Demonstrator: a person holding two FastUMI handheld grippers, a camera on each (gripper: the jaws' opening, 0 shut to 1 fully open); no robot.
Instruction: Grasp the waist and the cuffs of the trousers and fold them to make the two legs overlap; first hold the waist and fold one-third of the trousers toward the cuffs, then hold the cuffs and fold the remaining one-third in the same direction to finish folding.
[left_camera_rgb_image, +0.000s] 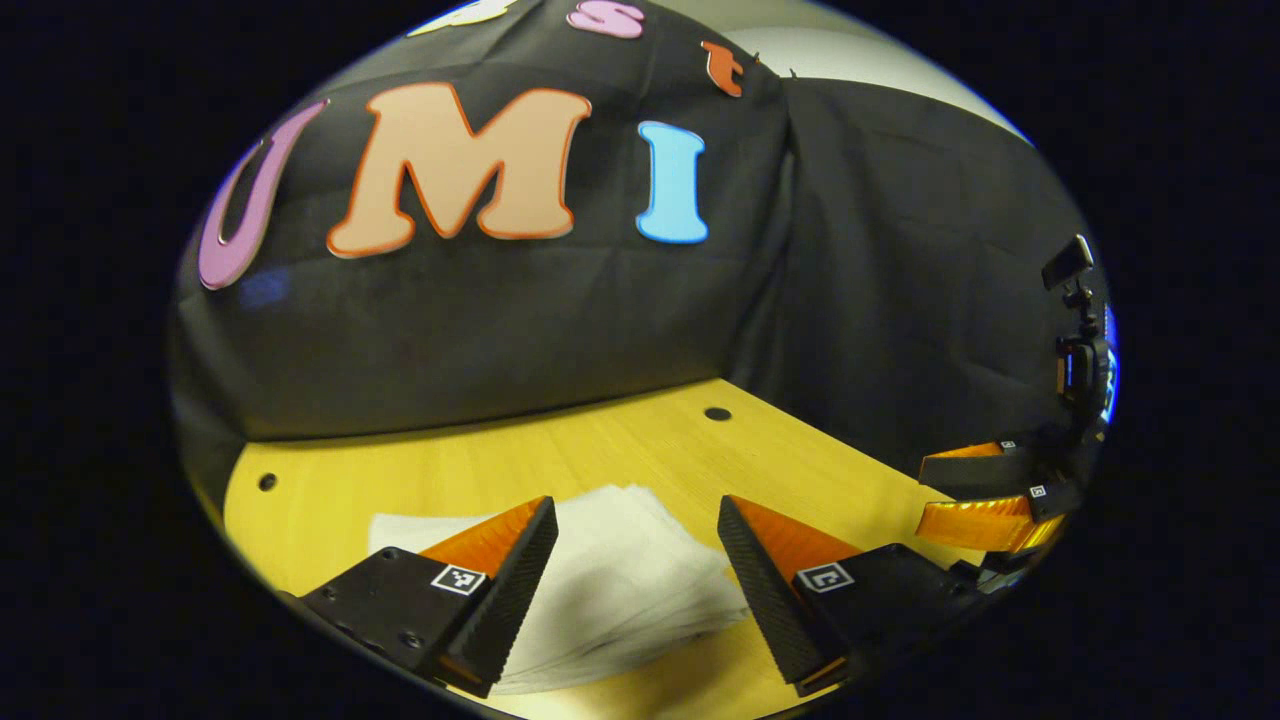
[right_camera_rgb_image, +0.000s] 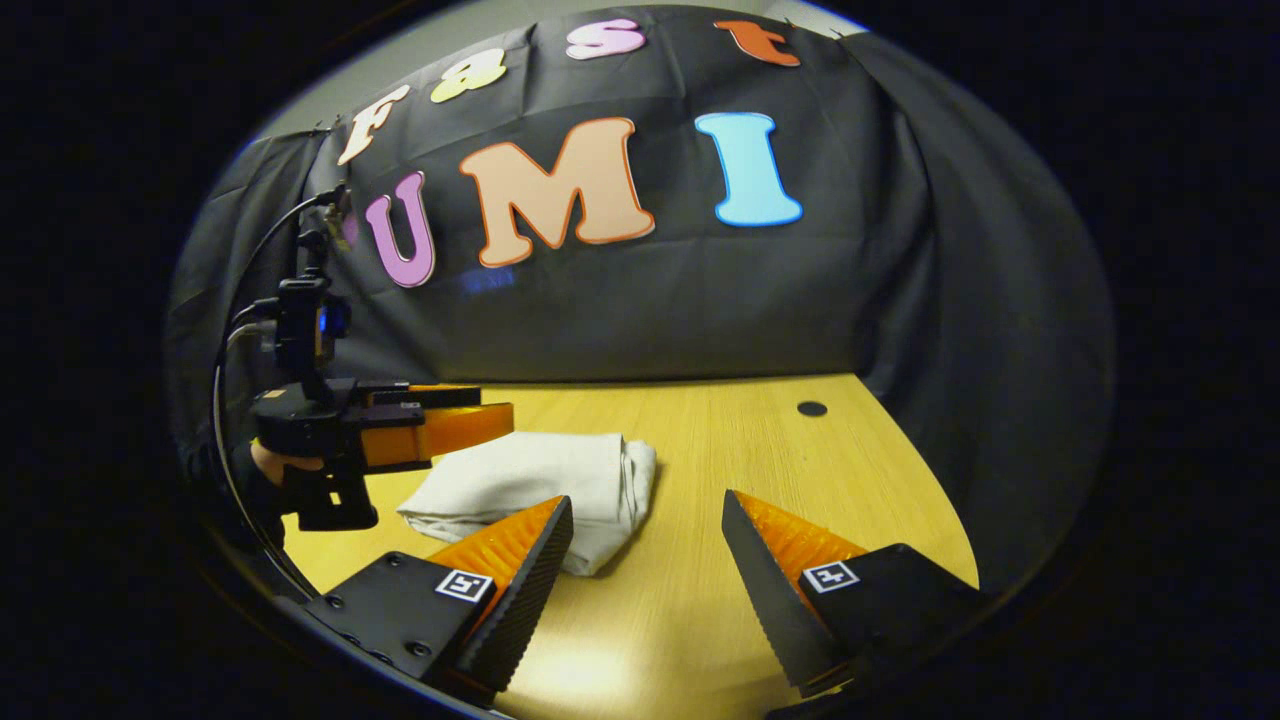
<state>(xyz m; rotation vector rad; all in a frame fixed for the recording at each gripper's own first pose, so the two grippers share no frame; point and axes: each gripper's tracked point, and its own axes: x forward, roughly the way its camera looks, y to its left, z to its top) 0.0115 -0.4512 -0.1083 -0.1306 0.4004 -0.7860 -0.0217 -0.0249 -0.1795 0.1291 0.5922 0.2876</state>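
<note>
On the wooden table (right_camera_rgb_image: 700, 600), near the booth's back wall, the trousers (right_camera_rgb_image: 530, 480) are seen as a compact pale bundle, folded over on themselves with stacked layers showing at the rounded edge. Judged from that shape, the folding is complete or very nearly so. The left gripper (left_camera_rgb_image: 635, 570) is held just above and before the bundle with its fingers spread wide, nothing being grasped between them; the cloth is simply framed in the gap, probably so that the result can be checked. The right gripper (right_camera_rgb_image: 645, 580) is likewise parted and empty, poised over bare wood beside the bundle. Each gripper is also caught from the side in the other's view, near the bundle, and neither is seen pressing the cloth, which suggests that the fabric is being left to settle flat undisturbed.
</note>
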